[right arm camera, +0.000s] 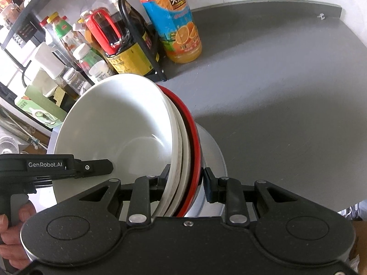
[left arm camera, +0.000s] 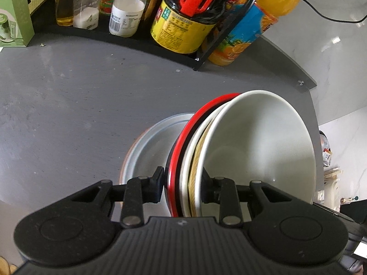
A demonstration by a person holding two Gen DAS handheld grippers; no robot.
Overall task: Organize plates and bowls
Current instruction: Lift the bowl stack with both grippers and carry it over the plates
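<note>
1. Left gripper (left arm camera: 183, 184) clamped across the rims of a nested stack: white bowl (left arm camera: 259, 146), a second white dish with a tan patterned edge (left arm camera: 195, 160), red-rimmed black bowl (left arm camera: 177, 160).
2. Right gripper (right arm camera: 184, 182) straddling the same stack from the opposite side; inner finger (right arm camera: 164, 178) against the white bowl (right arm camera: 114, 133), outer finger (right arm camera: 209, 183) just beside the red rim (right arm camera: 193, 142), contact not clear.
3. Stack tilted on edge between both pairs of jaws, above a grey plate (left arm camera: 146, 146) lying on the grey table (left arm camera: 68, 105).
4. Beyond the fingertips: black rack (left arm camera: 220, 36) with a dark sauce bottle (left arm camera: 183, 23), orange juice bottle (right arm camera: 176, 25) just beside it.
5. Hand (right arm camera: 13, 236) on the left gripper's handle, seen from the right wrist.
</note>
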